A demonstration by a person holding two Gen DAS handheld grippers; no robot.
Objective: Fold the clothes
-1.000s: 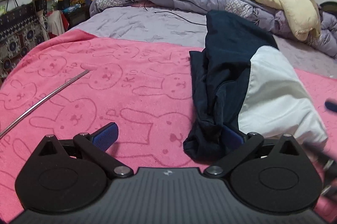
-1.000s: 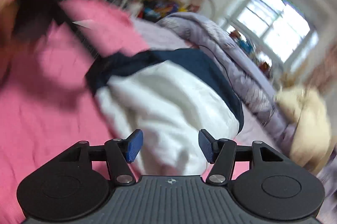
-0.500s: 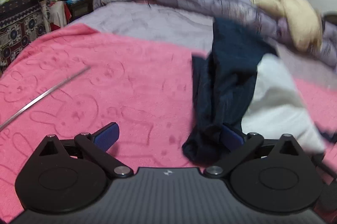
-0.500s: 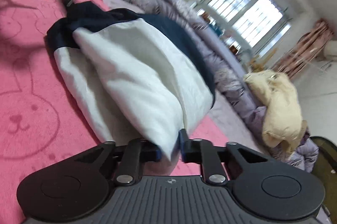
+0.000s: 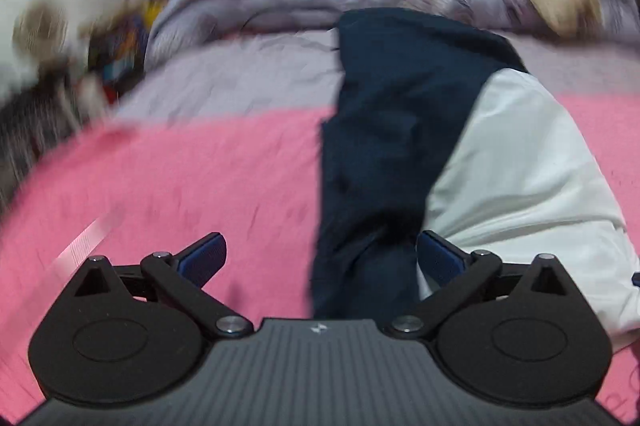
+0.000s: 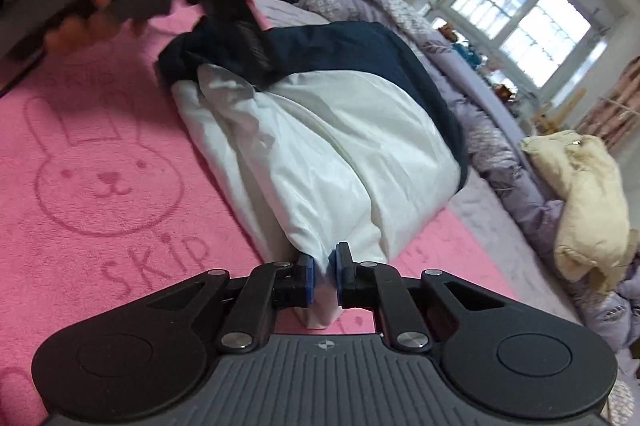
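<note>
In the left wrist view the left gripper (image 5: 320, 260) gapes wide over the pink blanket (image 5: 180, 177), the navy-and-white garment (image 5: 400, 145) running toward 1 o'clock – in the right wrist view the right gripper (image 6: 325, 276) pinches the garment's white corner (image 6: 320, 250) at 12 o'clock.

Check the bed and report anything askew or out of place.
The navy-and-white garment lies bunched and uneven on the pink blanket, not flat. A cream jacket sits crumpled on the rumpled purple duvet. No damage shows.
</note>
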